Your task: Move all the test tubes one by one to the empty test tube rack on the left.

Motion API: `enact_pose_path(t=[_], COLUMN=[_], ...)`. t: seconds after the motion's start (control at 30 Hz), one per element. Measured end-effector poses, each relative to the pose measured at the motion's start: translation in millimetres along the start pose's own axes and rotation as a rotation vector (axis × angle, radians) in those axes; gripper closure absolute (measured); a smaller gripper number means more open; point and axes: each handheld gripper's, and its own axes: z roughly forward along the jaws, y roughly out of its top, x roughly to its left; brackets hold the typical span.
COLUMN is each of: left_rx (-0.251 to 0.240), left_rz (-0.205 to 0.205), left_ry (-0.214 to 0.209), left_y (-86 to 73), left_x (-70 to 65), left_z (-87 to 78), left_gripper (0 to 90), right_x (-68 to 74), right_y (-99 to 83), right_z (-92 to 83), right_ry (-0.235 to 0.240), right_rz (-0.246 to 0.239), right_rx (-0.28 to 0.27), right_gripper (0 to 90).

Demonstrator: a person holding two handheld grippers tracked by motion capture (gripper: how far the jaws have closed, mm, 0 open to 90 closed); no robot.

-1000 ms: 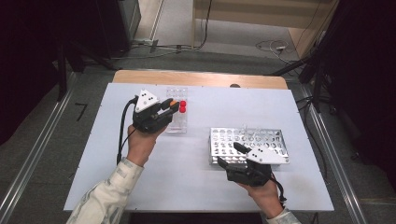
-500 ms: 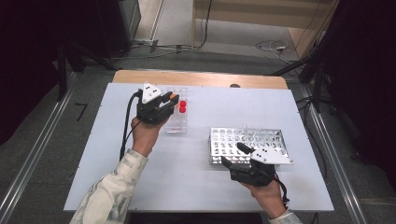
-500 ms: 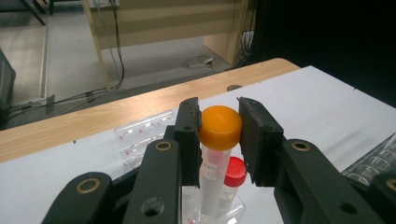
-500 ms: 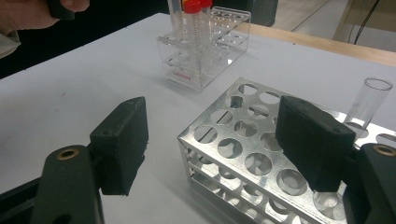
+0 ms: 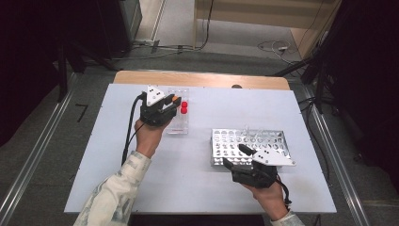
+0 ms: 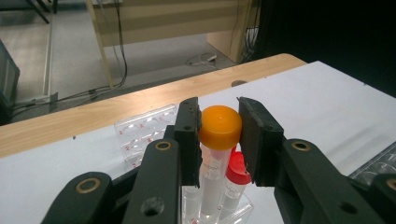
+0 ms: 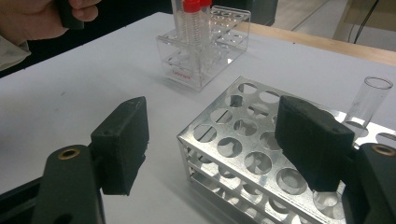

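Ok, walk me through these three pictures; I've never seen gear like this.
A person holds a hand tool with two black jaws in each hand, working at a white table. The high view looks down from above; the two gripper views come from cameras riding on the tools. The left gripper is shut on an orange-capped tube standing in a clear plastic rack, beside red-capped tubes. The right gripper, jaws open and holding nothing, sits at a metal rack full of round holes, with an uncapped clear tube standing in it.
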Motion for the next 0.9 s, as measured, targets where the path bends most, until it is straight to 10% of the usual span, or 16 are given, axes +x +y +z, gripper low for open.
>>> enact_pose_path(t=[0.9], left_rx=[0.037], left_rz=[-0.031], left_ry=[-0.013], left_y=[-14.2], left_x=[0.3], left_z=[2.3], left_gripper=[59.3], right_x=[-0.8], right_y=[-0.4], right_z=[0.1], right_ry=[-0.005], right_rz=[0.005], right_rx=[0.003], right_gripper=[25.5])
